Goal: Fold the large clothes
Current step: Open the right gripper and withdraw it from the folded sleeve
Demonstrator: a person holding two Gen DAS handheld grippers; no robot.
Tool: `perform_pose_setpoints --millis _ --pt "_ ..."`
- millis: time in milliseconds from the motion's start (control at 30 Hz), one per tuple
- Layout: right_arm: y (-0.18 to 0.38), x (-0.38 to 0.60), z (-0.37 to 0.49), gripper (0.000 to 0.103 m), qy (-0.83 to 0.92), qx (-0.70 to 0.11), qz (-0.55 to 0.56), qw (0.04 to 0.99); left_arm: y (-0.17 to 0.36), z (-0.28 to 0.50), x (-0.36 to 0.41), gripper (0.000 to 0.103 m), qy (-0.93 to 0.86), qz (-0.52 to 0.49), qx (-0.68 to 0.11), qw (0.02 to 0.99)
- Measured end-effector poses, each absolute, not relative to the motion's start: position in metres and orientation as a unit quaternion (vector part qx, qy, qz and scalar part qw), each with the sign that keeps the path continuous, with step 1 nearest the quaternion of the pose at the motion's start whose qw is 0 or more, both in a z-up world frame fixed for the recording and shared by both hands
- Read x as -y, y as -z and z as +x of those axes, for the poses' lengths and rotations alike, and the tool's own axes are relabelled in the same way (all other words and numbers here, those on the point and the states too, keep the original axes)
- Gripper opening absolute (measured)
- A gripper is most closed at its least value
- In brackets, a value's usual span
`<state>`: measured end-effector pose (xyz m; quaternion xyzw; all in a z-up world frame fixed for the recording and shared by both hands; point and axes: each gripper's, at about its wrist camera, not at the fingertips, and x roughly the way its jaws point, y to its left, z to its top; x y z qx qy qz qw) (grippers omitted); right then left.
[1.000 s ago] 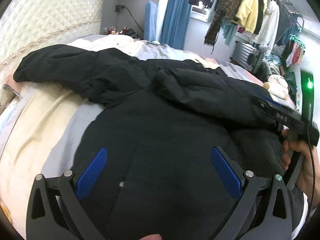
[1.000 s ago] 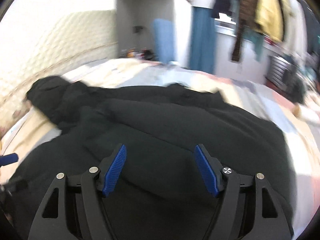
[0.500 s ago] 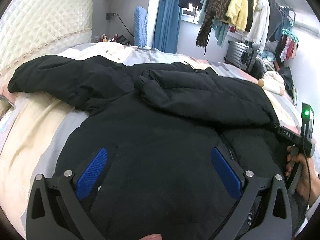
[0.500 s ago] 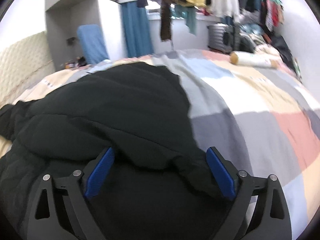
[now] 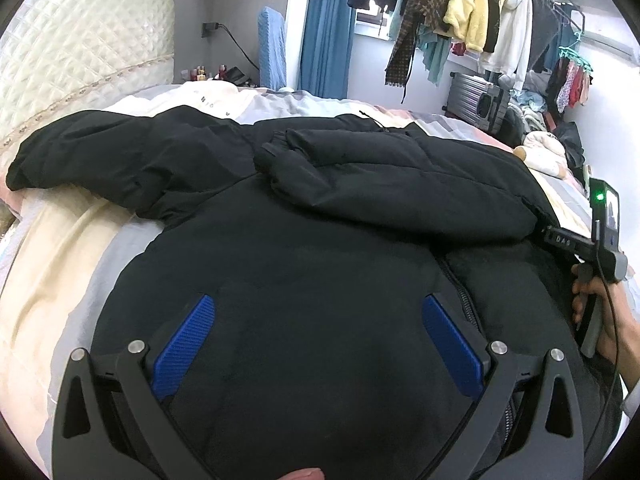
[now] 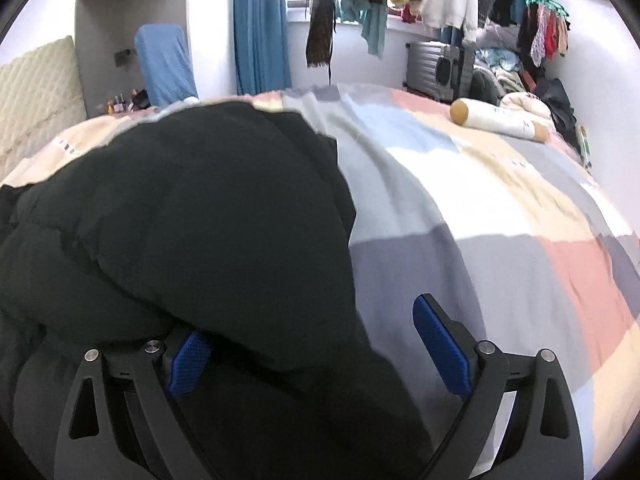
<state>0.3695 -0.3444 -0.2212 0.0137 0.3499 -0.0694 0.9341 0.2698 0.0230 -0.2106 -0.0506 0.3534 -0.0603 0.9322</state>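
— Where does the black padded jacket (image 5: pixel 320 248) lie?

— Spread across the patchwork bedspread (image 6: pixel 500 216), one sleeve folded over its chest, the other stretched toward the quilted headboard (image 5: pixel 80 52).

— And the left gripper (image 5: pixel 320 344)?

— Its jaws stand wide above the jacket's front, nothing pinched between the blue pads.

— The right gripper (image 6: pixel 320 344)?

— Its jaws have just been opening and now gape wide at the jacket's right edge. Black cloth bulges between them and hides part of the left pad, but the pads do not press on it.

— Room to move?

— Right of the hem the bedspread is bare up to a bolster pillow (image 6: pixel 496 120). On the left, a cream strip runs beside the jacket. Hanging clothes (image 5: pixel 460 12) crowd the far wall.
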Motion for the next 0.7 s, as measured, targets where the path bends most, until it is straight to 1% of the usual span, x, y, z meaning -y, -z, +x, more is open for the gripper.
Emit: perform_pose_setpoints --millis 333,467,700 --pt "0.212 0.387 0.376 0.094 0.099 -0.318 0.064 0.941 0.212 0.271 -0.015 0.103 0.064 -0.035 -0.352 0.933" --pt "0.22 0.404 0.378 0.094 0.103 -0.325 0.11 0.934 0.212 0.272 -0.013 0.103 0.063 -0.033 -0.354 0.933" --pt "0.206 0.39 0.362 0.094 0.094 -0.325 0.096 0.936 0.201 0.267 -0.006 0.103 0.067 -0.027 -0.347 0.935"
